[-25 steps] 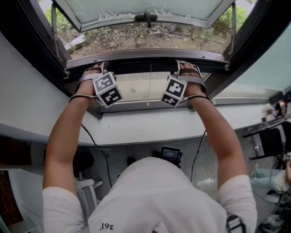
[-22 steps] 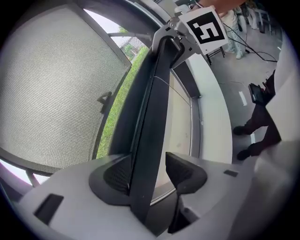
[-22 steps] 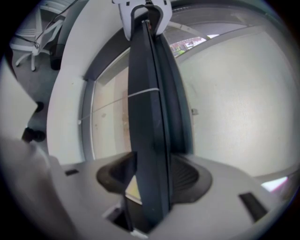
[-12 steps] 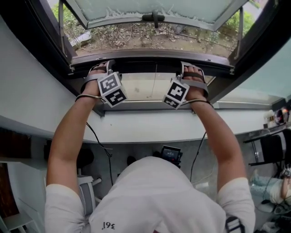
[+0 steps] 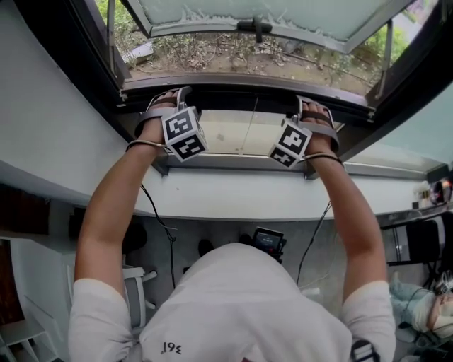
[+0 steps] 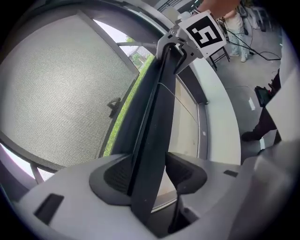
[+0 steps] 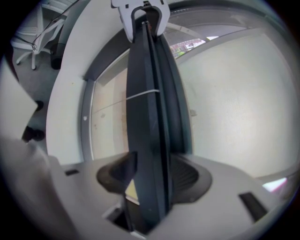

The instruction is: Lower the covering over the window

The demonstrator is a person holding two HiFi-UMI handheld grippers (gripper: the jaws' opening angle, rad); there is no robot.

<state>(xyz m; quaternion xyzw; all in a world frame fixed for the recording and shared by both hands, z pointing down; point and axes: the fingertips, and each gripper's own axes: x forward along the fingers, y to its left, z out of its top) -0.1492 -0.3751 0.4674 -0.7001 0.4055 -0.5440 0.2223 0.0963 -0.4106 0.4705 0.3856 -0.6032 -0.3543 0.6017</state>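
Ahead, beyond both sets of fingertips, the window [image 5: 262, 15] stands open. The covering's dark bar [image 5: 241, 90] runs across between the two grippers. The left gripper [image 6: 150, 173] and right gripper [image 7: 150, 176], well apart, each have their fingers clamped on that bar.

White sill [image 5: 233, 198], grey floor [image 5: 226, 237], cable [image 5: 170, 247], chair [image 7: 35, 37]

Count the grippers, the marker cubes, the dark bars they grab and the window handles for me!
Grippers: 2 (left gripper, right gripper)
Marker cubes: 2
Dark bar: 1
Window handle: 1
Total: 6
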